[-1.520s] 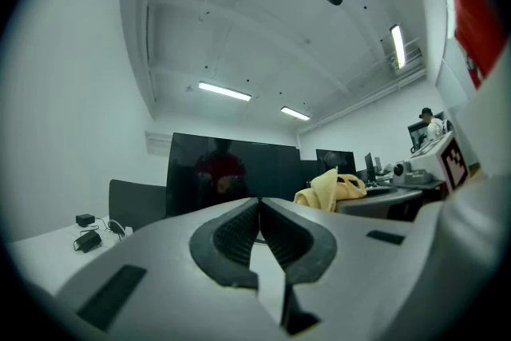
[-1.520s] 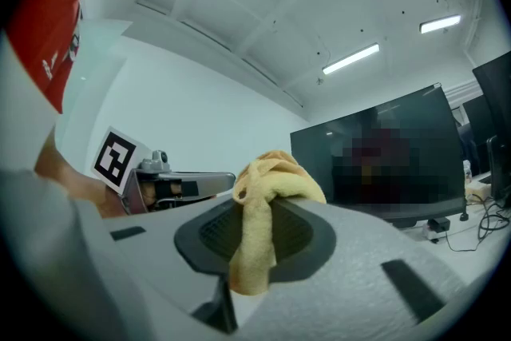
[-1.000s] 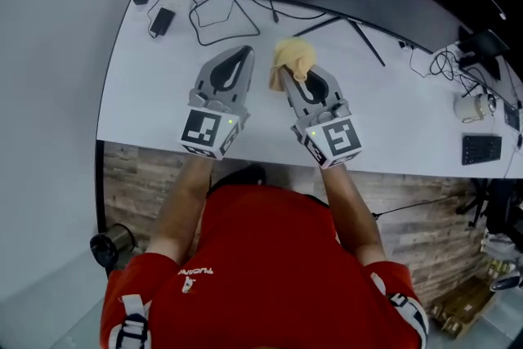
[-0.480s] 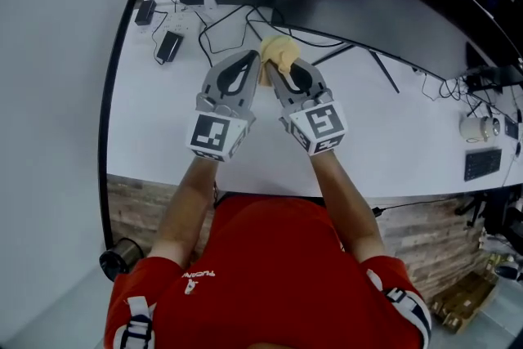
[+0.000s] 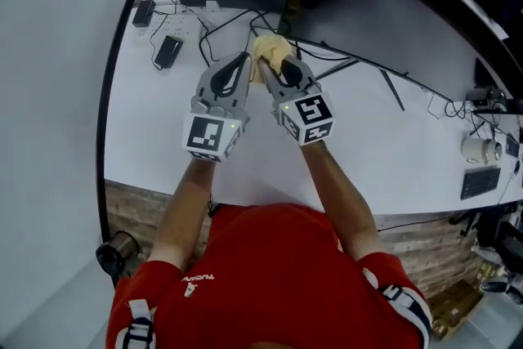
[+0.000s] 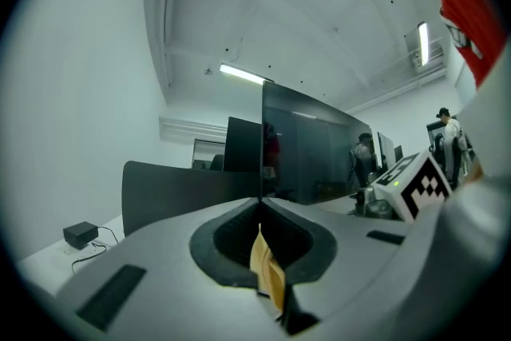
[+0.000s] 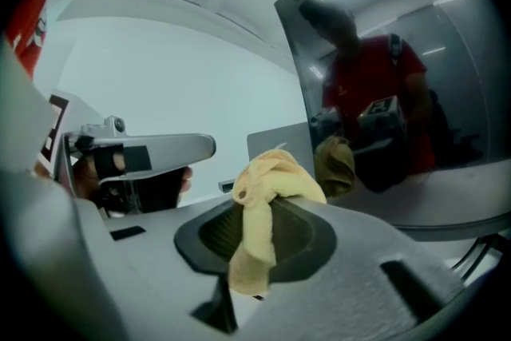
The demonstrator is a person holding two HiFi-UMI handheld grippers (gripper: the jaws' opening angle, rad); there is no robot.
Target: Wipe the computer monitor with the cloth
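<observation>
Above the white desk [image 5: 163,118], the left gripper [image 5: 243,60] and right gripper [image 5: 274,65] are held side by side, tips almost touching, just in front of the dark monitor [image 6: 311,156]. The yellow cloth [image 5: 272,47] sits at the tips of both. The right gripper's fingers [image 7: 359,243] are pressed together on the cloth: a bunched wad rises above the tips and a tail hangs down between the fingers. The left gripper's fingers [image 6: 176,259] are also closed, pinching a narrow strip of the same cloth between them. Cables [image 5: 221,20] lie on the desk beyond the grippers.
</observation>
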